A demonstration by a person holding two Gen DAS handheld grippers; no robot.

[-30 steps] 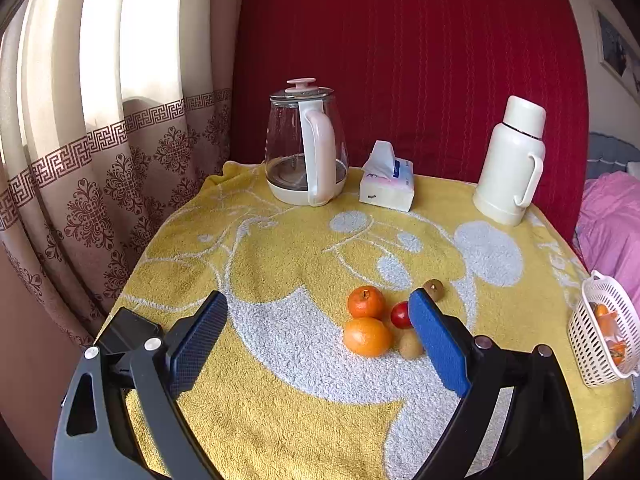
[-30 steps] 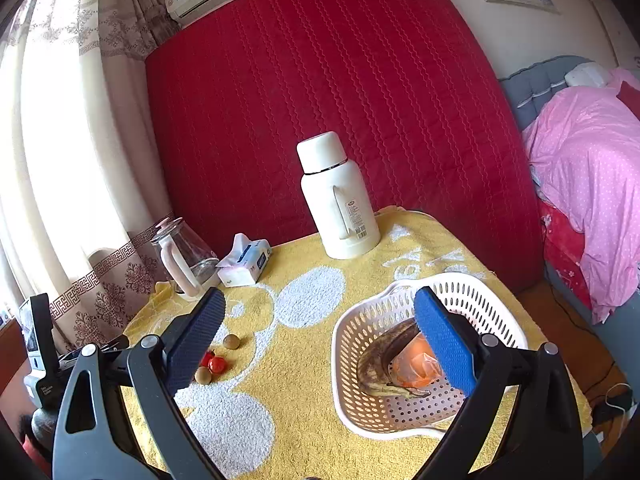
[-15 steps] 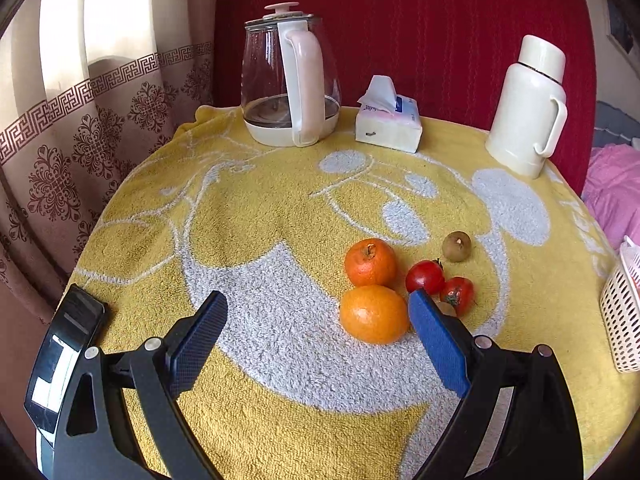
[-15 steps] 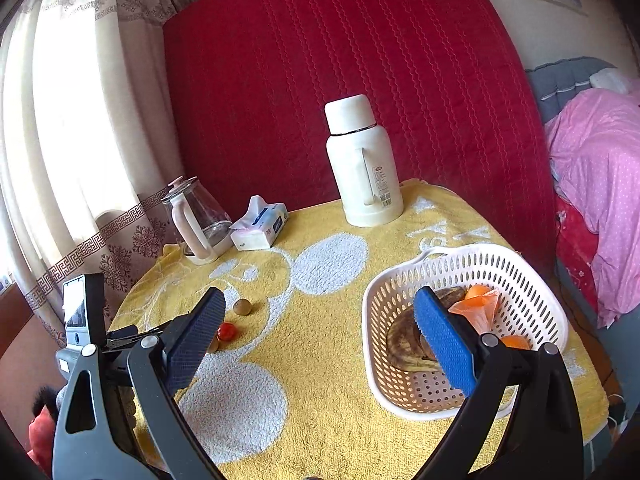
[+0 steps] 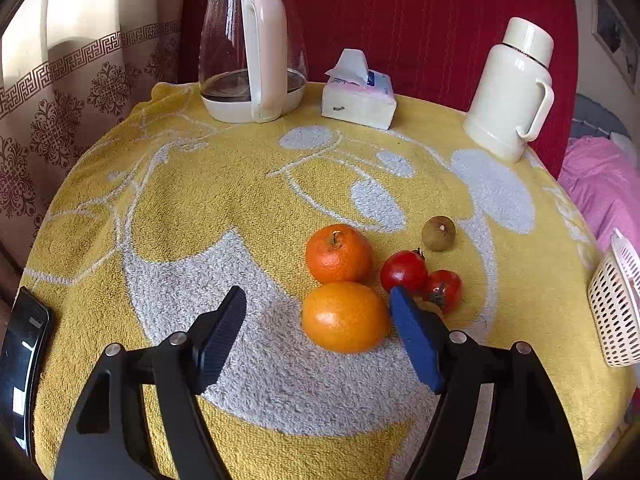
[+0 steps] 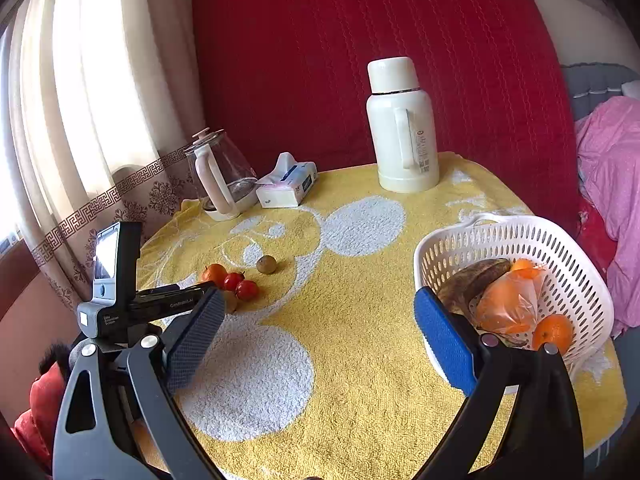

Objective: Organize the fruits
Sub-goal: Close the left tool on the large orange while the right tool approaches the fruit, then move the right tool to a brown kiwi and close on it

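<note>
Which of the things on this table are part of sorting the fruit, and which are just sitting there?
Part of the job:
smooth orange
stemmed mandarin
two red tomatoes
small brown fruit
white plastic basket

Just lying about:
glass kettle
tissue pack
cream thermos flask

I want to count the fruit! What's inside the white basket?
Inside the white basket lie a dark banana, a plastic bag of something orange and a loose orange. The bag and the gripper finger hide whatever lies beneath them.
</note>
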